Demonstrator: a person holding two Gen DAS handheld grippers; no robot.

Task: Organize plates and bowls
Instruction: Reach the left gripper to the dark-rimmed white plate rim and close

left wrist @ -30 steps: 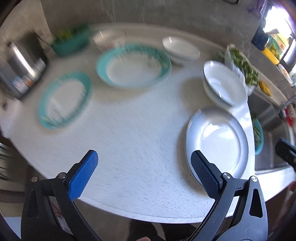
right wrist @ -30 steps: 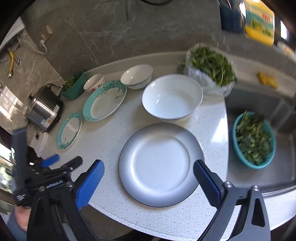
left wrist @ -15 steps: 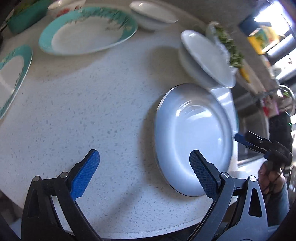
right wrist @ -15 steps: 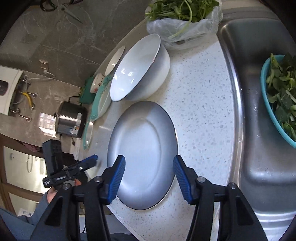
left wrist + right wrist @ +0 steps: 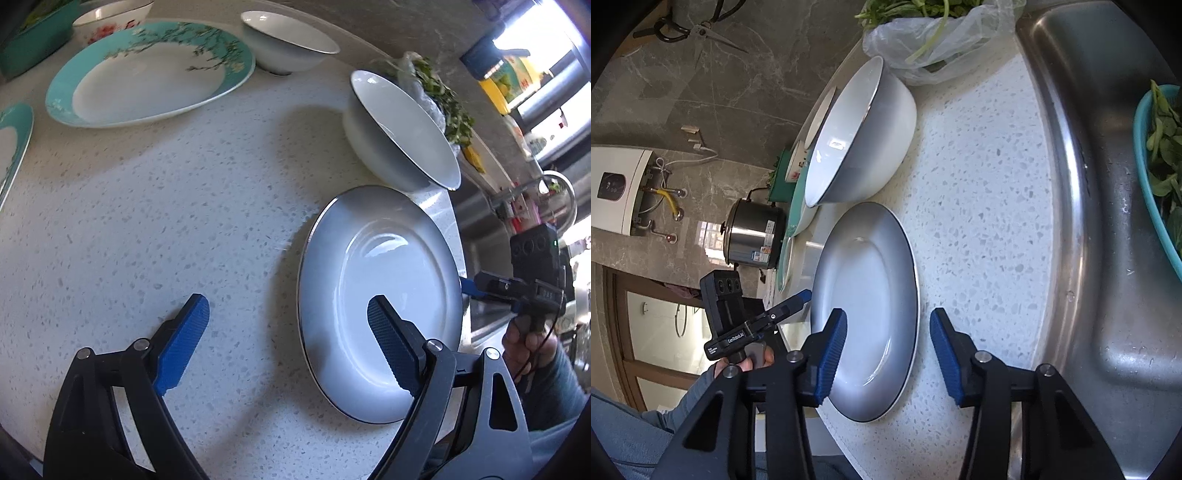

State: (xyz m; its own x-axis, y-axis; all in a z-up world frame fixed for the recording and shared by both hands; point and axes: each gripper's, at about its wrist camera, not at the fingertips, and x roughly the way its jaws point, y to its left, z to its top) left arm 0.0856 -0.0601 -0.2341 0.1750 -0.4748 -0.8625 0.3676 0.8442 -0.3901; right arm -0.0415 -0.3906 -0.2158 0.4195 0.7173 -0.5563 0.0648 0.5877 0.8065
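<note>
Left wrist view shows us a speckled counter (image 5: 147,221) with the crockery spread out singly: a grey-rimmed plate (image 5: 380,302) near the front edge, a big white bowl (image 5: 399,136) just behind it, a smaller white bowl (image 5: 288,37) further back, a large teal plate (image 5: 147,74), the edge of a second teal plate (image 5: 14,140) at the far left, and a flowered bowl (image 5: 110,22) behind. We judge the sorting barely begun; nothing is stacked or nested yet, so every plate and bowl is left to group.

Our left gripper (image 5: 288,343) hangs wide apart, its jaws having just narrowed a little; one finger is over the bare counter, the other over the plate's well, with the plate's left rim between them. It holds nothing.

Our right gripper (image 5: 886,350) comes in low from the sink (image 5: 1108,221) side. Its jaws have just been closing to roughly half width, and they straddle the plate's near rim: one pad above the plate face, the other outside the rim over the counter. We see a gap on both sides, so the plate is not yet pinched. Its rim lies close to the counter, so it looks awkward to catch.
</note>
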